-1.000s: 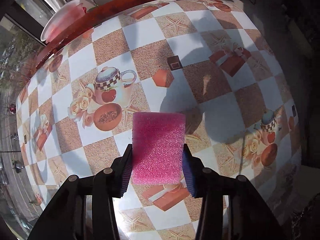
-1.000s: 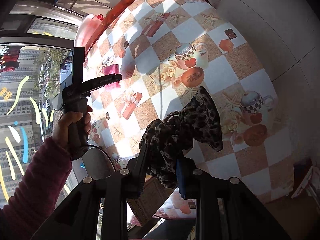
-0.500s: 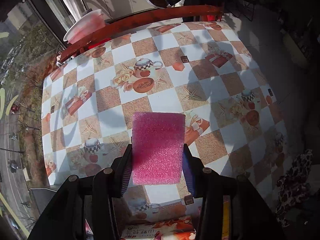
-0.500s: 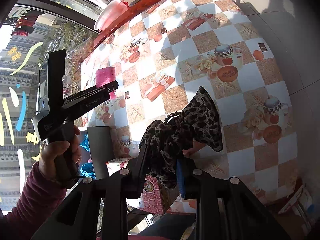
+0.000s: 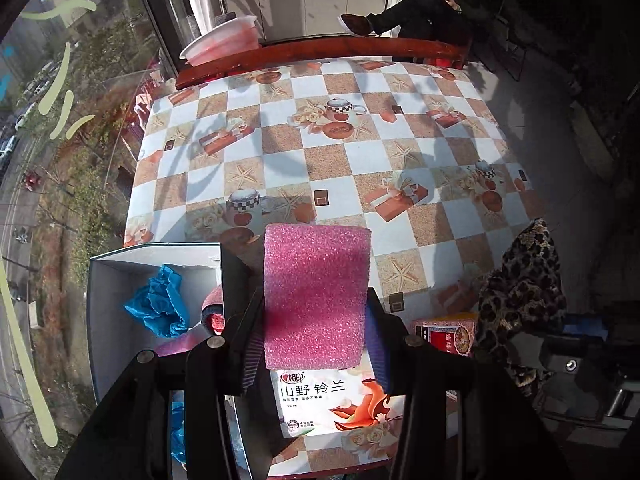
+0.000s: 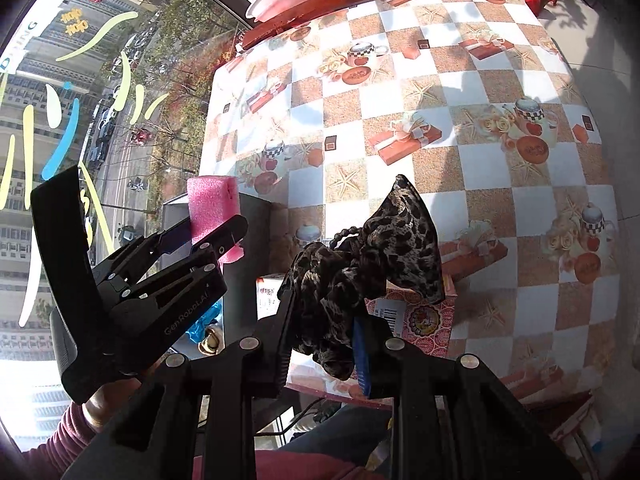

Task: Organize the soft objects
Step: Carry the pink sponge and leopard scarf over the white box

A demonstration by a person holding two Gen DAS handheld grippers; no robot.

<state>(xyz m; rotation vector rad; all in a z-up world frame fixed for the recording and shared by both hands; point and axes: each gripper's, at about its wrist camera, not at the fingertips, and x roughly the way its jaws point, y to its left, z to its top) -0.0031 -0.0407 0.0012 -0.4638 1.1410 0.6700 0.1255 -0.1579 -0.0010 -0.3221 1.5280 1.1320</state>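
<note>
The left gripper (image 5: pixel 316 344) is clamping a pink foam sponge (image 5: pixel 316 296) between its two fingers, and the sponge is standing up out of the claw, with its upper part above the fingertips. In the right wrist view the same sponge (image 6: pixel 212 208) is showing beside the dark wall of a box, held in the air by the left gripper (image 6: pixel 208 236). The right gripper (image 6: pixel 324 344) is closed on a leopard-print cloth (image 6: pixel 372 252), which is bunching between the fingers and spreading upward and to the right in a loose point. In the left wrist view this cloth (image 5: pixel 520 280) is hanging at the right side, over the near edge of the table. Under the left gripper an open grey box (image 5: pixel 120 264) is sitting at the near left corner of the table, and inside it a crumpled blue item (image 5: pixel 160 304) is lying, with a pinkish soft thing just beside it, partly hidden by the finger. A tissue pack with flower print (image 5: pixel 332 404) is lying below the sponge, and a small red patterned box (image 5: pixel 444 336) is lying to its right. The table (image 5: pixel 360 152) is wearing a checkered cloth with teapots and starfish. A pink basin (image 5: pixel 224 40) is resting behind the far edge, and a seated person in dark clothes (image 5: pixel 432 4) is showing beyond it.
</note>
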